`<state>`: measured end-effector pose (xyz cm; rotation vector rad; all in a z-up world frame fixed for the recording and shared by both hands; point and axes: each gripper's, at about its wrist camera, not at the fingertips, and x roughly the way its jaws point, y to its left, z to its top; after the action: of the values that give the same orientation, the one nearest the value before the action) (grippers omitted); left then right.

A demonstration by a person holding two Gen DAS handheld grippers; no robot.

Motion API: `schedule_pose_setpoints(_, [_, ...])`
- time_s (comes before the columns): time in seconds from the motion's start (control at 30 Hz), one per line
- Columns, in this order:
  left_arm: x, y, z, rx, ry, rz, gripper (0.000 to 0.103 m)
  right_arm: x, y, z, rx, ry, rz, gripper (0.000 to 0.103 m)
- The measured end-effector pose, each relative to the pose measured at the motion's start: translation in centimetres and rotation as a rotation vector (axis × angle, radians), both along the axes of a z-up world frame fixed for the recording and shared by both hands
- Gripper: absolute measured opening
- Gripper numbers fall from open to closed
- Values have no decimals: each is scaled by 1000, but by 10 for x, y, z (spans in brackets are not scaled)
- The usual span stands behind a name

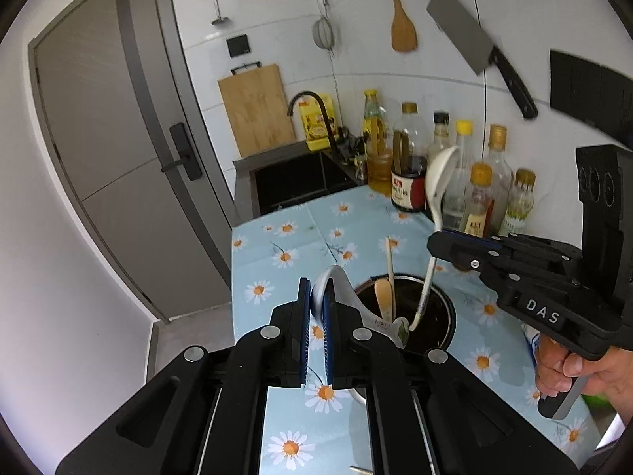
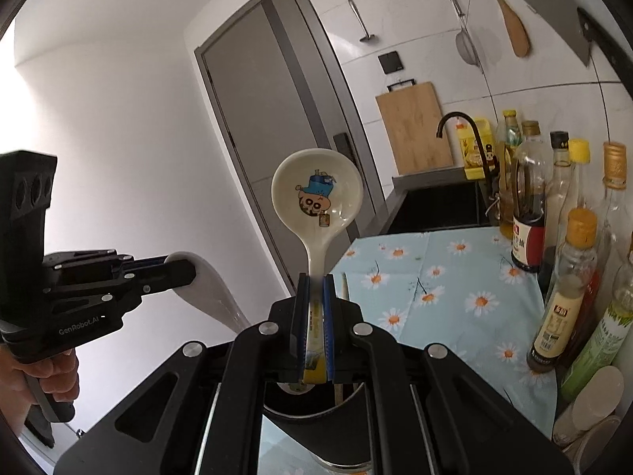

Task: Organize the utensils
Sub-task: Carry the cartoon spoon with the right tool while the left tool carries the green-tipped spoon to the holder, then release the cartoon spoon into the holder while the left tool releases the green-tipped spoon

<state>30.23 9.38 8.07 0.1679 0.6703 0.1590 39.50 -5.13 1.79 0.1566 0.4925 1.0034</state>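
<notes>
Both tools are loaded above the daisy-print blue tablecloth. The left gripper is clamped on a white ceramic spoon with printed handle. The right gripper is clamped on the handle of a cream ceramic ladle with a cartoon in its bowl.

Judged step: carrying utensils over the dark round holder near the cloth's front edge, which already contains a wooden spoon. Next move calls for tipping handles down into it, then releasing.

Only the right wrist view shows the cartoon; only the left shows the holder's contents.
</notes>
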Motion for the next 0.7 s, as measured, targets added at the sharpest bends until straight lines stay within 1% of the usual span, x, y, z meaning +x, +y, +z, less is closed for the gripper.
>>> schedule_pose_setpoints(0.13, [8, -3, -8, -14, 26, -11, 5, 1, 11, -13, -44, 21, 22, 8])
schedule_pose_setpoints(0.27, [13, -6, -12, -34, 43, -22, 6, -2, 19, -19, -78, 26, 44, 8])
schedule_pose_setpoints(0.33, [16, -7, -14, -43, 52, -20, 11, -3, 21, -20, -97, 26, 43, 9])
schedule_pose_setpoints(0.43, [16, -8, -13, -39, 50, -21, 13, -7, 18, -18, -91, 14, 43, 9])
schedule_pose_setpoints(0.5, [15, -8, -11, -51, 46, -20, 21, -9, 14, -15, -79, 10, 41, 9])
schedule_pose_setpoints(0.7, [10, -7, -8, -61, 35, -12, 21, -15, 4, -6, -70, 0, 34, 10])
